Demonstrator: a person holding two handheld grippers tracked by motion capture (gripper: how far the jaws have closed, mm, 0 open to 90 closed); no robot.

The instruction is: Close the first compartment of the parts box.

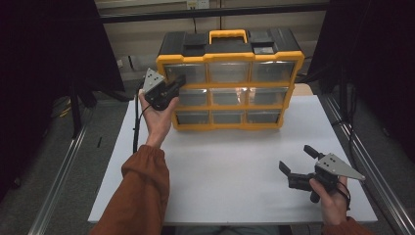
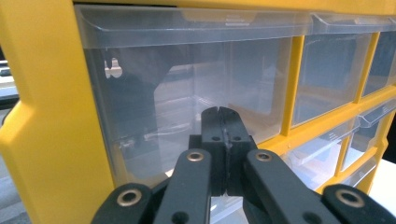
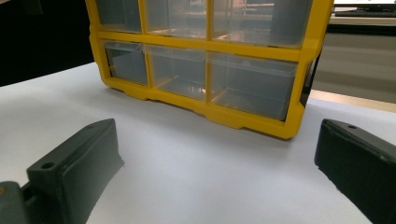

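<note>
Yellow organizer (image 1: 230, 73) sitting ahead of both my grippers, I'm pressing the left gripper (image 2: 219, 122), clenched on nothing, against its top-left clear drawer (image 2: 187, 88), right gripper (image 1: 296, 160) hovering spread wide over the white table (image 1: 230, 171).

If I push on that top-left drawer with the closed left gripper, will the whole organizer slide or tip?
Probably slides rather than tips: the organizer is wide and sits flat on the smooth white table. Its clear drawers look empty, so likely light. Left gripper would press high, slightly raising tipping risk.
</note>
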